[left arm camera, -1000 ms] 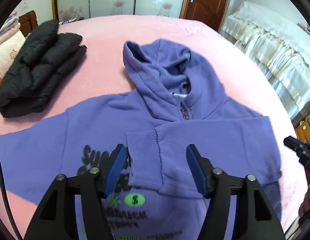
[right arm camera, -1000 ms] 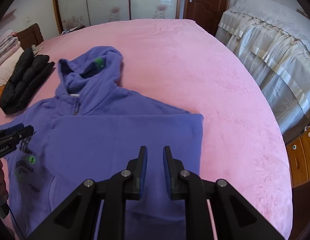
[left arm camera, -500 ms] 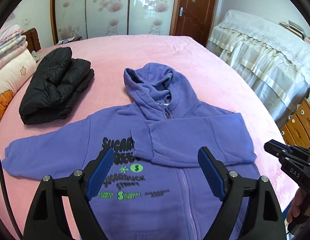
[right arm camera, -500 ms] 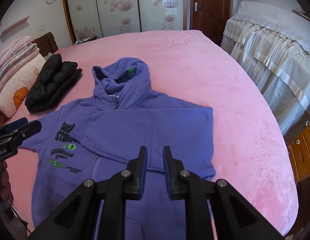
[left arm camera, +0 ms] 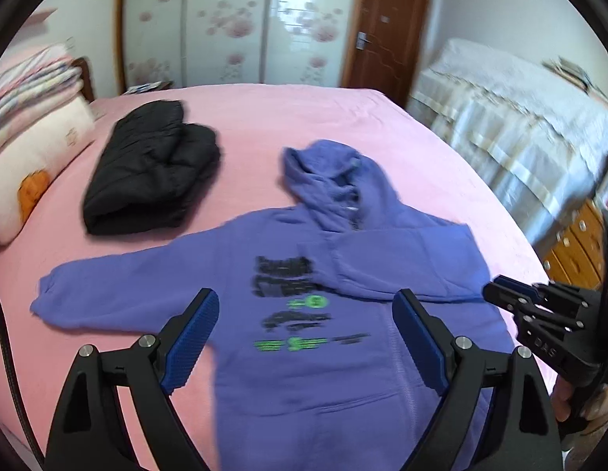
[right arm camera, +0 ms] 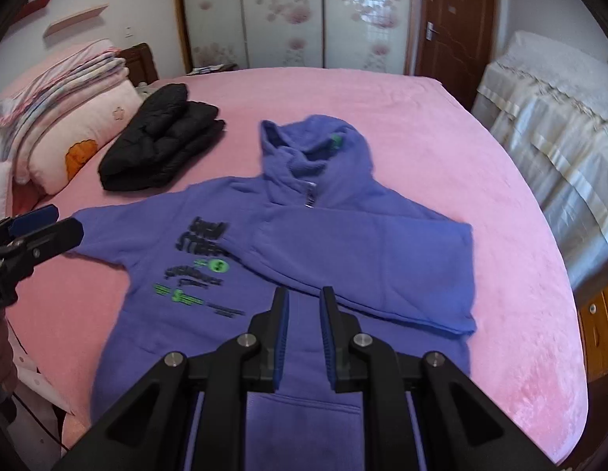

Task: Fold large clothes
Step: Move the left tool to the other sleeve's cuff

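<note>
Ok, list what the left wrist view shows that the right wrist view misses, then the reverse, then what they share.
Only the left wrist view: the outstretched sleeve's cuff lying flat on the bed, and the right tongs seen from the side, held by a hand.

Only the right wrist view: a wall shelf, the green tag inside the hood, and the left tongs covering that cuff.

Both: the purple hoodie with one sleeve folded across its chest, the folded black jacket, the pink bed, the pillows and the brown door.

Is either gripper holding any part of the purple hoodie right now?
Neither. The left gripper has just been opening, nothing between its jaws; the right gripper is nearly shut on nothing, above the hoodie.
</note>
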Demonstrator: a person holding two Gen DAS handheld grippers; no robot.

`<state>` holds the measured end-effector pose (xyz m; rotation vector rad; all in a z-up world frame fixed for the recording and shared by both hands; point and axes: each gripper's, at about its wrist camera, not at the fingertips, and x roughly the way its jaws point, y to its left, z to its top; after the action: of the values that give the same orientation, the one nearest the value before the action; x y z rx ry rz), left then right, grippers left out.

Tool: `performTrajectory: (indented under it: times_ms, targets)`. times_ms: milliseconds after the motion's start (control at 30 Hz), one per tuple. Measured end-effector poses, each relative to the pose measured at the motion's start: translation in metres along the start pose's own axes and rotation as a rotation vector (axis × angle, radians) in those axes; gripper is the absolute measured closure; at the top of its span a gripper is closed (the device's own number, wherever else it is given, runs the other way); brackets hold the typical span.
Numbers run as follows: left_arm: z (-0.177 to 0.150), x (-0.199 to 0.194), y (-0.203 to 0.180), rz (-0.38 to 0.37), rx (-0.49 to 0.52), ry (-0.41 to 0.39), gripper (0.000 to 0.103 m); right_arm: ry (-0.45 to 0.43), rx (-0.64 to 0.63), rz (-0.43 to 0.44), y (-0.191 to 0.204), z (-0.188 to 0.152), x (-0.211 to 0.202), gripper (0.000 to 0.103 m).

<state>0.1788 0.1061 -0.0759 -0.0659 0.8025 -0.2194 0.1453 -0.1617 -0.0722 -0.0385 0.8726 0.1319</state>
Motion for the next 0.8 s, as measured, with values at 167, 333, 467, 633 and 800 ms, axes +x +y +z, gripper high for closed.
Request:
performTrajectory:
  times_ms: [167, 333, 467, 633, 800]
  targets:
    - [-0.001, -0.004, 0.096, 0.129, -0.167, -0.023, 0.013, -0.057, -0.05, 0.026, 0.055, 0.02, 0.008, 0.089]
    - [-0.018, 0.002, 0.203, 0.278, -0.431, -0.052, 0.013, -0.026, -0.1, 0.075, 0.11, 0.035, 0.043, 0.089]
    - [-0.039, 0.021, 0.274, 0.316, -0.662, -0.006, 0.013, 0.009, -0.148, 0.095, 0.149, 0.043, 0.072, 0.089]
    - [-0.066, 0.05, 0.343, 0.295, -0.862, 0.145, 0.013, 0.029, -0.222, 0.129, 0.191, 0.052, 0.097, 0.089]
    - [-0.078, 0.067, 0.383, 0.309, -0.803, 0.209, 0.013, 0.043, -0.251, 0.16, 0.217, 0.059, 0.117, 0.089]
